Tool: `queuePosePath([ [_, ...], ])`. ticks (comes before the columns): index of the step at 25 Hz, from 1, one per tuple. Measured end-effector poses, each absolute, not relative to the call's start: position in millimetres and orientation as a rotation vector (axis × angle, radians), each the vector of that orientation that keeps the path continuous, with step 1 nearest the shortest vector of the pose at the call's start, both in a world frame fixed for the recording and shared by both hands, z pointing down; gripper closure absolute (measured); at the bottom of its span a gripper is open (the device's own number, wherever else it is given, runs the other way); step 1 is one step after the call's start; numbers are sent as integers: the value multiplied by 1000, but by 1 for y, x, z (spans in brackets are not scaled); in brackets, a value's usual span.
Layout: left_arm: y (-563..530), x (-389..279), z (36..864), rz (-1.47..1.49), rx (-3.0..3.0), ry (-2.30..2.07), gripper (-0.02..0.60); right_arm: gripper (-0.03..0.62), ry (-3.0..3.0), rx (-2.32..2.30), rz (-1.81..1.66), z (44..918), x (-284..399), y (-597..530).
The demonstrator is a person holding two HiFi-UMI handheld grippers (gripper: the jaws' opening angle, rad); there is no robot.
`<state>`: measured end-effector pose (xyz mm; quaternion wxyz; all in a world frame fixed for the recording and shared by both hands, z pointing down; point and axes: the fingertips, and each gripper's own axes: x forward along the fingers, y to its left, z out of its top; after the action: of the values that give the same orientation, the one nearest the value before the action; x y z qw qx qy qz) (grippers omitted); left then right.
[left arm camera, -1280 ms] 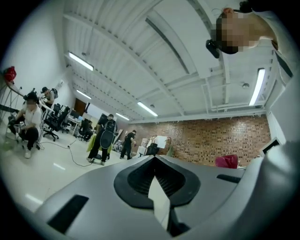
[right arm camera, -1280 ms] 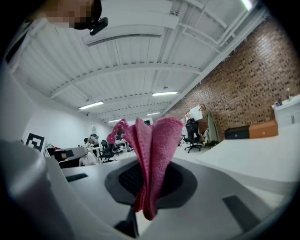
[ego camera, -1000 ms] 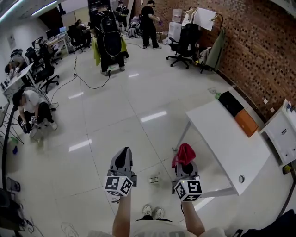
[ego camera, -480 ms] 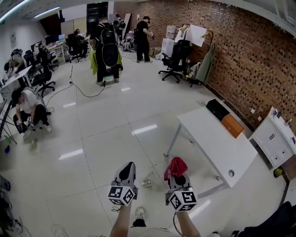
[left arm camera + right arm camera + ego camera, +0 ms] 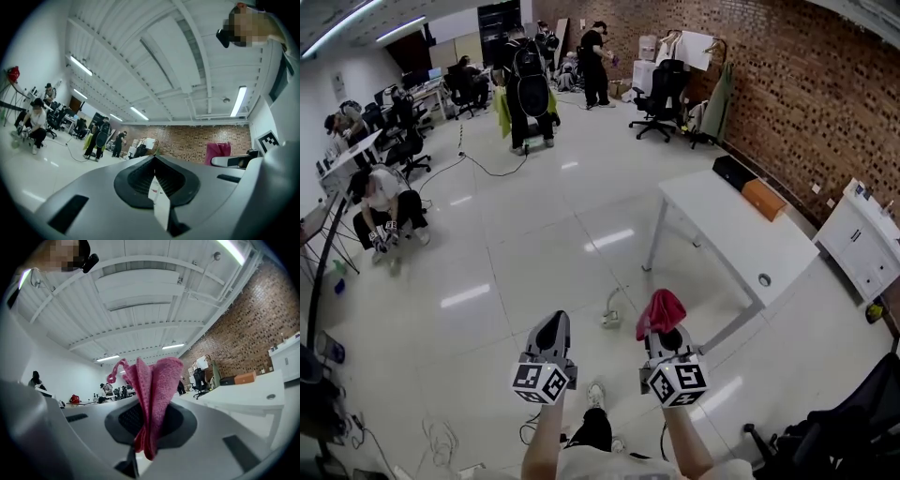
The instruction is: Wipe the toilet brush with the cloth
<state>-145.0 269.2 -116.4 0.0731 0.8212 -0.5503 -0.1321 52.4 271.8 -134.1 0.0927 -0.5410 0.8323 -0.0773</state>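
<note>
Cloth ready, brush unseen
Your right gripper (image 5: 666, 334) pinches the cloth (image 5: 660, 310) for wiping; your left gripper (image 5: 551, 324) is pressed together.

Handheld rig, two units.
- left gripper (image 5: 551, 323): smooth grey shell narrowing to a rounded nose, with black ribbed pads (image 5: 138, 178) set inside. The left marker cube (image 5: 542, 382) at its rear has white faces with black square patterns.
- right gripper (image 5: 666, 330), right of the left marker cube: matching grey shell, with its own right marker cube (image 5: 678, 382).

Clothing, below the left marker cube: white shoe (image 5: 595, 395), dark trouser leg (image 5: 592, 429), pale top (image 5: 609, 466).
</note>
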Motion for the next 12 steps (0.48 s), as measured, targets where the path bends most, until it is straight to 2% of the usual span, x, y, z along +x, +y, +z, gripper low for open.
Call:
queuePosePath([
  [12,351,-145,-139,-332,2607,-1596,578,563,2436,-1688,-228,-138,33,375],
])
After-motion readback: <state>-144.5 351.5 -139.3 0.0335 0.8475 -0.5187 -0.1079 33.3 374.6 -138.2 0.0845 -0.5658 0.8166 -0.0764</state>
